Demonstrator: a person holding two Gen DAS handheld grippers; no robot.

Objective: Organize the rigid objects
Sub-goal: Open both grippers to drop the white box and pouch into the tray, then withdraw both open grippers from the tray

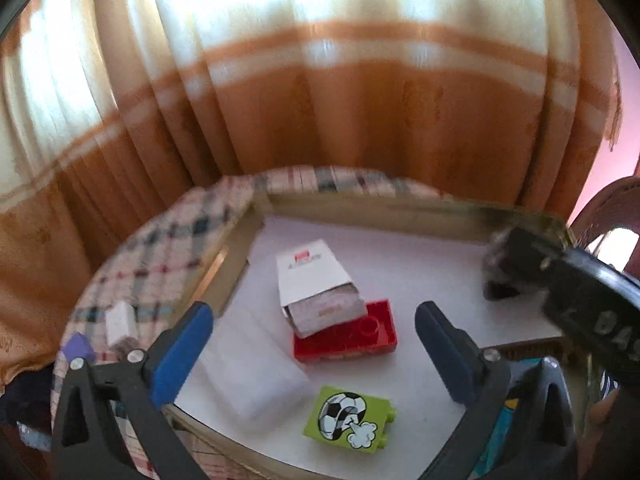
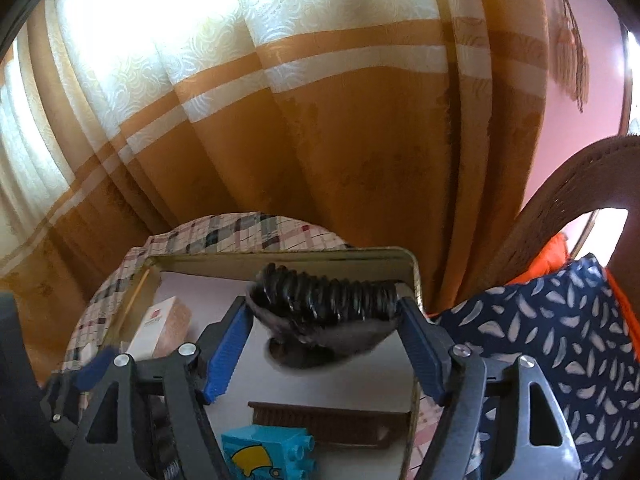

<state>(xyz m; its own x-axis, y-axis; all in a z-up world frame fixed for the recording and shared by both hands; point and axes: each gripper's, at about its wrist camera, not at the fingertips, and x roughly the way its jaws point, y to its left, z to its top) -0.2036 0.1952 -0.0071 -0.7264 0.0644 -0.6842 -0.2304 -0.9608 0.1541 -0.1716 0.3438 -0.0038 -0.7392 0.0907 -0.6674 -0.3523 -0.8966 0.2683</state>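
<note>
Over the tray [image 1: 280, 200], our left gripper [image 1: 312, 348] hangs wide apart, gripping nothing; below it lie a white card box [image 1: 312, 276] overlapping a red block [image 1: 360, 340], a green football block [image 1: 348, 416] and a blurred translucent case [image 1: 256, 376]. Our right gripper [image 2: 326, 344] clamps a black ridged hair claw [image 2: 328, 296] above the tray's right side [image 2: 412, 264]. Its underside is smeared. A brown comb [image 2: 328, 420] and cropped blue block [image 2: 268, 456] lie beneath.
</note>
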